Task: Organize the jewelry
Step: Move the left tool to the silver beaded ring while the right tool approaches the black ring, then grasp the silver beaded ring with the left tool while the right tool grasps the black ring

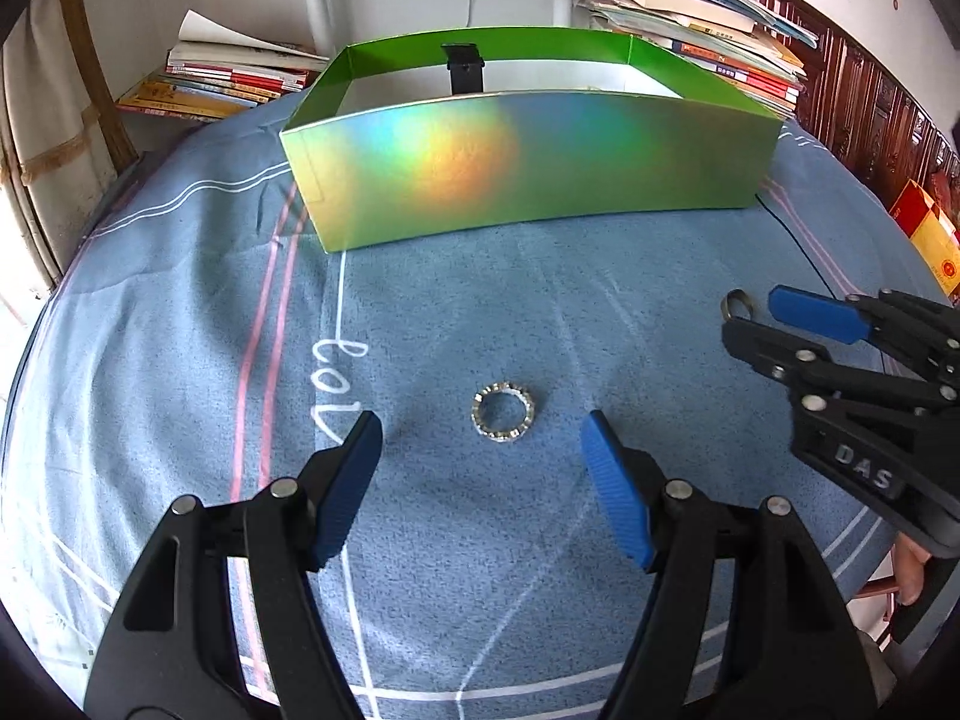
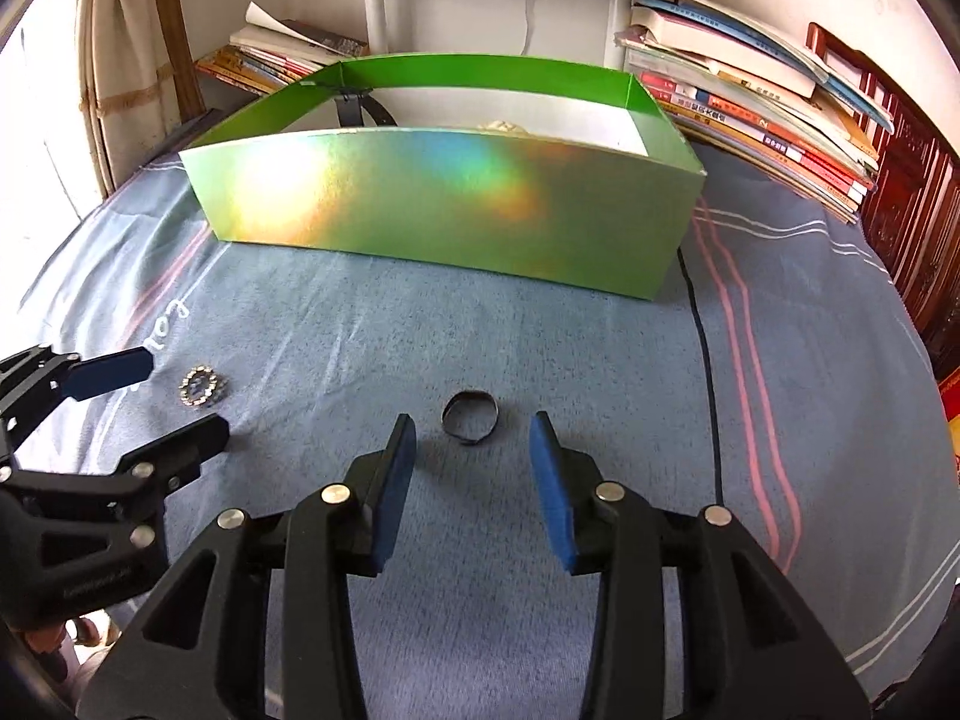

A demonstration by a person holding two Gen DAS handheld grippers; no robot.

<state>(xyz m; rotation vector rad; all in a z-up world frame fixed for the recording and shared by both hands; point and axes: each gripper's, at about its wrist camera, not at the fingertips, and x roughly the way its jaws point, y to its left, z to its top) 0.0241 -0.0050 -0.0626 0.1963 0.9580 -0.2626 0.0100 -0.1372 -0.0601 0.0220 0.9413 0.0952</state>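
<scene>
Left wrist view: the left gripper point(image 1: 480, 438) is pointing down at a blue cloth point(image 1: 180, 360), its 2 blue-padded jaws standing wide apart with nothing pressed between them. A beaded silver ring point(image 1: 503, 411) is lying flat on the cloth just ahead of the gap between the pads, touching neither. Beyond it a green iridescent box point(image 1: 528, 162) is sitting open-topped, with a small black stand point(image 1: 462, 67) showing inside near its back wall. At the right edge the right gripper point(image 1: 753, 315) is reaching in, and a dark band ring point(image 1: 738, 305) is lying at its fingertips. Stacks of books point(image 1: 708, 30) are piled behind the box.

Right wrist view: the right gripper point(image 2: 474, 438) is parted, pads clear of everything. The dark band ring point(image 2: 470, 417) is lying on the blue cloth point(image 2: 600, 360) just ahead of the pads, free of both. At the left the left gripper point(image 2: 174, 402) is straddling the beaded silver ring point(image 2: 201, 389) with open jaws. The green iridescent box point(image 2: 444, 204) is standing further back, a pale item just peeking above its front wall, too hidden to identify.
</scene>
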